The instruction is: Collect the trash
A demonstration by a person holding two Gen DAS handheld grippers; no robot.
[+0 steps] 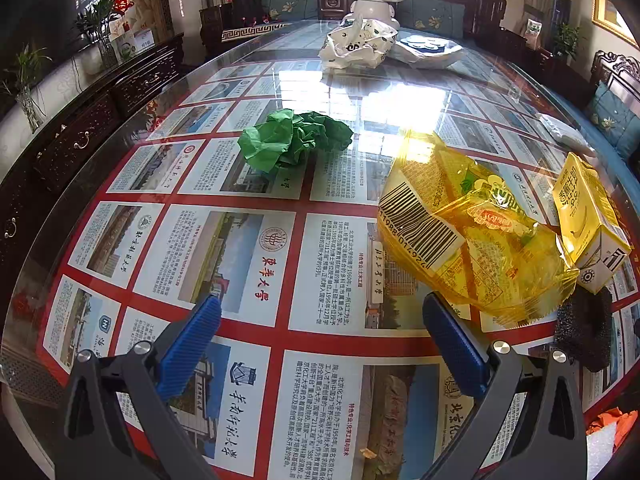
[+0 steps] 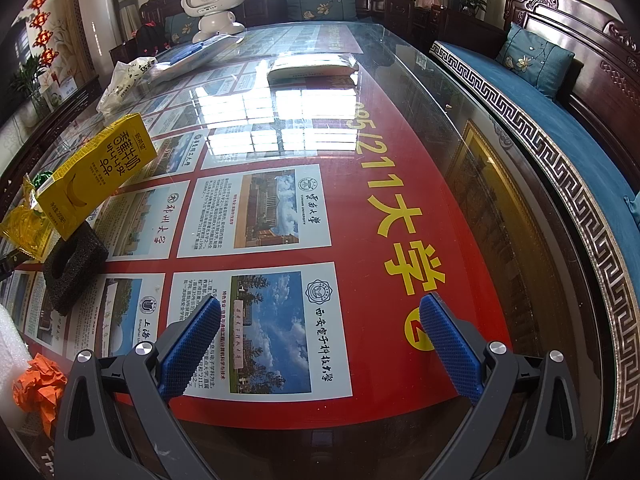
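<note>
Your left gripper (image 1: 322,312) and right gripper (image 2: 320,312) both hang spread wide and empty over the glass tabletop (image 1: 280,80). Just past your left fingertips lies the yellow snack wrapper (image 1: 464,232), long axis running left to right, touching the milk carton (image 1: 588,216). Beyond sits crumpled green paper (image 1: 294,140), then a white plastic bag (image 1: 356,44), contents unclear.

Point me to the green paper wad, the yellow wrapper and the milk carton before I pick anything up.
Green paper wad (image 1: 294,144), left wrist view, on its crumpled middle.
Yellow wrapper (image 1: 476,236), left wrist view, on the printed film right of the barcode.
Milk carton (image 2: 96,174), right wrist view, on its yellow front face.
</note>
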